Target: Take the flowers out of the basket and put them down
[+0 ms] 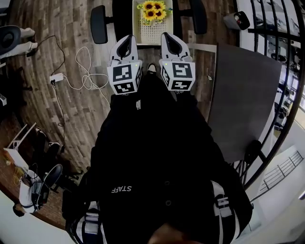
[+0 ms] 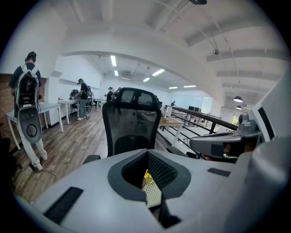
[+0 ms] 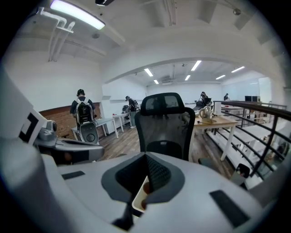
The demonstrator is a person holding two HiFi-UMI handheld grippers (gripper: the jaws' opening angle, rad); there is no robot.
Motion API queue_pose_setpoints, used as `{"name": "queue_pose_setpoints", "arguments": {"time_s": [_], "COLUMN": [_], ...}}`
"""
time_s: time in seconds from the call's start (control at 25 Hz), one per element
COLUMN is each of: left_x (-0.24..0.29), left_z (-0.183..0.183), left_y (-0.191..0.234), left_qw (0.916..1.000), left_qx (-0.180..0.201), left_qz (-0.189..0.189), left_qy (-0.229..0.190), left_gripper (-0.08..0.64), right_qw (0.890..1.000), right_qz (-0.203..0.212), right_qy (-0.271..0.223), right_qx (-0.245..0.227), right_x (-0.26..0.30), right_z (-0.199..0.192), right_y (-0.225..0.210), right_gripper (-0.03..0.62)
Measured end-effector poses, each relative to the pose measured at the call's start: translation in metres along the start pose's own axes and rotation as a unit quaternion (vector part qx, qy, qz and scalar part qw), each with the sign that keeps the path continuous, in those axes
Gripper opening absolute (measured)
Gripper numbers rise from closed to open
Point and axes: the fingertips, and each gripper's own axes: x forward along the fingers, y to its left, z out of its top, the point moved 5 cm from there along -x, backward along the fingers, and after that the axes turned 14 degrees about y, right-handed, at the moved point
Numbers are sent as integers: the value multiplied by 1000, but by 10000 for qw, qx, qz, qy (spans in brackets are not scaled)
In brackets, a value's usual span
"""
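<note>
Black clothes (image 1: 157,157) on the person fill the bottom of the head view. Just past them, two grippers sit side by side. Both point at a black office chair with a mesh back (image 2: 132,120).

The left gripper (image 1: 126,42) is on the left side, close in front of the chair. Its jaws are pressed together and hold nothing. The right gripper (image 1: 170,39) is just beside it, also close in front of the chair. Its jaws are pressed together too, with nothing in them.

The yellow sunflowers (image 1: 152,10) are in the white basket with little holes (image 1: 151,31). The basket sits on the chair, between its two armrests. The flowers are bunched at the end of the basket nearer the chair's back. Both grippers are near the front end of the basket and do not touch it. A bit of the basket shows below each gripper's jaws in the left gripper view and the right gripper view.

The chair stands on a brown wooden floor (image 1: 57,43). A white cable (image 1: 86,76) lies in loops on the floor, to the left of the chair. A flat grey counter (image 1: 243,100) is to the right of the chair.
</note>
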Motion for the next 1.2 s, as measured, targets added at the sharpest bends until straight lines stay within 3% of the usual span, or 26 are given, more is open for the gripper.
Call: {"name": "queue_pose_setpoints", "arguments": {"time_s": [0.56,0.76,1.2], "left_x": [189,233,282], "left_z": [-108,-132,-149], "left_y": [75,79,80], "left_qw": [9998,9991,9978], "left_qx": [-62,137,11], "left_qz": [59,20,-80], "left_qy": [205,391,662], "left_gripper": [0,1,1], "right_qw": [9995,9979,9915], "right_qz": [-313,-489,-587], "right_qy": [61,379,1120], "right_qx": [51,178,320], "right_x": [237,279,336], "right_z": [-134,-166,-200], "right_y": [-36,-52,-75], "right_gripper": [12,12,12]}}
